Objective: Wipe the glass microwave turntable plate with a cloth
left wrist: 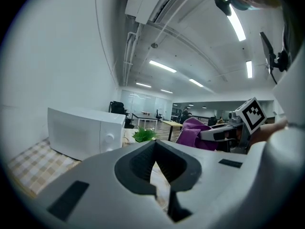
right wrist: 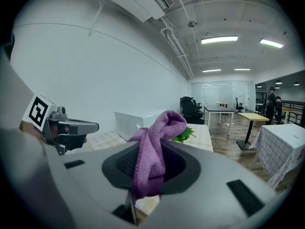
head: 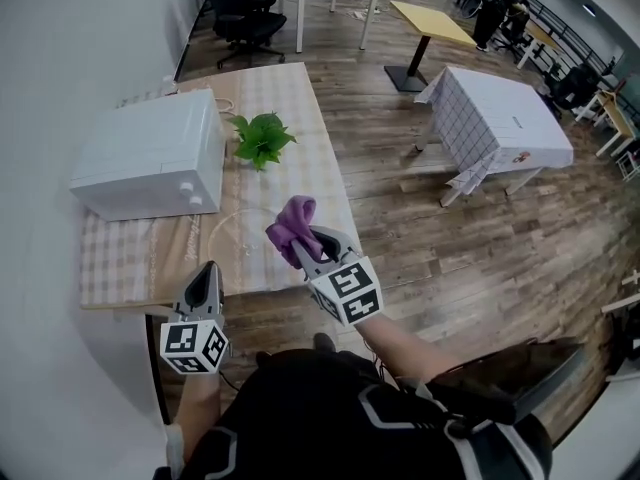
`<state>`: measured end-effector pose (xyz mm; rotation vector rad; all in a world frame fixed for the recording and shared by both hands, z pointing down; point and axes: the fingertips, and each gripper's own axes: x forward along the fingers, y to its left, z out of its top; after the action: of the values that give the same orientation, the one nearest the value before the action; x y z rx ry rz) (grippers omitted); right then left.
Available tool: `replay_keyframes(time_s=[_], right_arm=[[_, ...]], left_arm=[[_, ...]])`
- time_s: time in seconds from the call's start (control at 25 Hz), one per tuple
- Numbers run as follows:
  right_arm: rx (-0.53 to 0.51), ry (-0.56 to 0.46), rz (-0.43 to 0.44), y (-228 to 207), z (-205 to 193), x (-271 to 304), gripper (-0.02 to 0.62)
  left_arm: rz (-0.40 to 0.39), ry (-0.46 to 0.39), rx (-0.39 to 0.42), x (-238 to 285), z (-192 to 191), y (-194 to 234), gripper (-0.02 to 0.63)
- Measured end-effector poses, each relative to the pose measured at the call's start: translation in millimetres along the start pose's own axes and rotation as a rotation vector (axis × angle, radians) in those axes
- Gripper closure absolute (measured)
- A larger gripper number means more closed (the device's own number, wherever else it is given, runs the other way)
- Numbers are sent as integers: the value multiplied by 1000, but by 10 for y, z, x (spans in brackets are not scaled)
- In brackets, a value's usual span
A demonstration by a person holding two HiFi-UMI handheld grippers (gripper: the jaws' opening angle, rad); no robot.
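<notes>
Cloth purple, microwave wht, plant grn, tablecloth beige/wht check.

Bright, even light falls from the ceiling strip lamps. Shadows are soft. Every view bends hard at its edges, with dark corners.

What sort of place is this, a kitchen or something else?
Probably a big open-plan office or lab, not a kitchen: office chairs, work tables across a wood floor, and just one microwave on a cloth-covered table.

Bunched purple cloth sits pinched in the right claw, near the clear glass plate flat on the table.
</notes>
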<state>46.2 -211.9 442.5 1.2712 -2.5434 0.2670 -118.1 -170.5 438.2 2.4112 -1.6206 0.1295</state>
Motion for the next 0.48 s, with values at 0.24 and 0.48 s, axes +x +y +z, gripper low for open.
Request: replay_keyframes(time_s=[0.24,0.48], right_arm=[[2,4,8,41,-5,12,505],[21,1,-1,39,1,23,505]], left_arm=[[20,-6,32,-5,61,-42,602],[10,-23,1,-22,142,-52,603]])
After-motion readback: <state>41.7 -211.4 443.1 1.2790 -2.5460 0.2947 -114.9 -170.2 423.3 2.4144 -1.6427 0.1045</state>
